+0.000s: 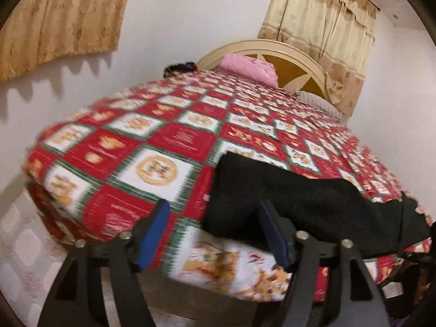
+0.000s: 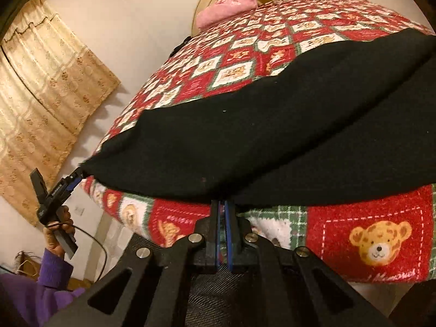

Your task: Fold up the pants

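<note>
Black pants (image 2: 245,141) lie stretched across the near side of a bed with a red, white and green bear-print cover (image 2: 368,231). My right gripper (image 2: 224,204) is shut on the pants' near edge, its blue pads pressed together around the cloth. In the left wrist view the pants (image 1: 313,204) lie to the right, their left end reaching between the fingers. My left gripper (image 1: 215,234) stands open, its pads apart and not pressing. In the right wrist view the left gripper (image 2: 77,175) sits at the pants' left corner, held by a hand (image 2: 58,234) in a purple sleeve.
A pink pillow (image 1: 248,66) lies at the far end against the round headboard (image 1: 299,65). Beige curtains (image 1: 62,19) hang on the white walls. The bed's left edge drops to a pale tiled floor (image 1: 21,245). A cable (image 2: 100,248) hangs from the left gripper.
</note>
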A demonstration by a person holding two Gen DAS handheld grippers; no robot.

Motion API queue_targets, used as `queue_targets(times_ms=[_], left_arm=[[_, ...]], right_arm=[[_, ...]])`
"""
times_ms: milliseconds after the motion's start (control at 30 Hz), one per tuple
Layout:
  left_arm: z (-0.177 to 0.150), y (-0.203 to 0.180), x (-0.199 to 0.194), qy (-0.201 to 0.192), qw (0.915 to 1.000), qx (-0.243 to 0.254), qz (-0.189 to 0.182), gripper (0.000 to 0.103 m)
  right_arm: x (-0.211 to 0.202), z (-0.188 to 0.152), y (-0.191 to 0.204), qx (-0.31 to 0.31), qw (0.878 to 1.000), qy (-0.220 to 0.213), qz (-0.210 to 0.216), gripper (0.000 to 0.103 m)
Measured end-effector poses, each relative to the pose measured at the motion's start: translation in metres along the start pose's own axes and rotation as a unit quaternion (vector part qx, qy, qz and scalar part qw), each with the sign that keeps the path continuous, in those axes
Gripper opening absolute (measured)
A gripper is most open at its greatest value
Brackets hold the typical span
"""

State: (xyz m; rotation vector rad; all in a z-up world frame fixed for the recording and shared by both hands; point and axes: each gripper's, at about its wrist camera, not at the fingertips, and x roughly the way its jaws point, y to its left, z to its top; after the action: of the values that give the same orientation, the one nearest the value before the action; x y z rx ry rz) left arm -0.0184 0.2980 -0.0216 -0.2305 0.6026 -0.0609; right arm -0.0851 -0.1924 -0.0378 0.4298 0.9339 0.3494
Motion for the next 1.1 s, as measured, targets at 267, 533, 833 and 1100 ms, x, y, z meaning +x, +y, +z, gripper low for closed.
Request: queue_targets(times_ms=[267,533,833,1100], left_arm=[[0.0,0.002,-0.02,0.028,0.9971,-0.042,-0.057,0.081],[-0.012,-0.032,0.027,0.094,0.9783,-0.1,-0.155,0.081],[-0.001,0.003,0.069,0.092,0.9406,-0.28,-0.168,0.083],[0.021,-0.019,0.067,0.069,0.9773,-0.171,-0.105,0.011]], right_arm=[[-0.016,0.027,0.052,-0.09,0.992,-0.031,0.079,0.004],[0.046,0.055,0.087,-0.1,0.99,-0.029,0.092,0.004],[0.05,0.049,0.082,-0.091,0.993,-0.037,0.07,0.004],[0.063,0.05,0.075,-0.086,0.994,-0.033,0.058,0.004]])
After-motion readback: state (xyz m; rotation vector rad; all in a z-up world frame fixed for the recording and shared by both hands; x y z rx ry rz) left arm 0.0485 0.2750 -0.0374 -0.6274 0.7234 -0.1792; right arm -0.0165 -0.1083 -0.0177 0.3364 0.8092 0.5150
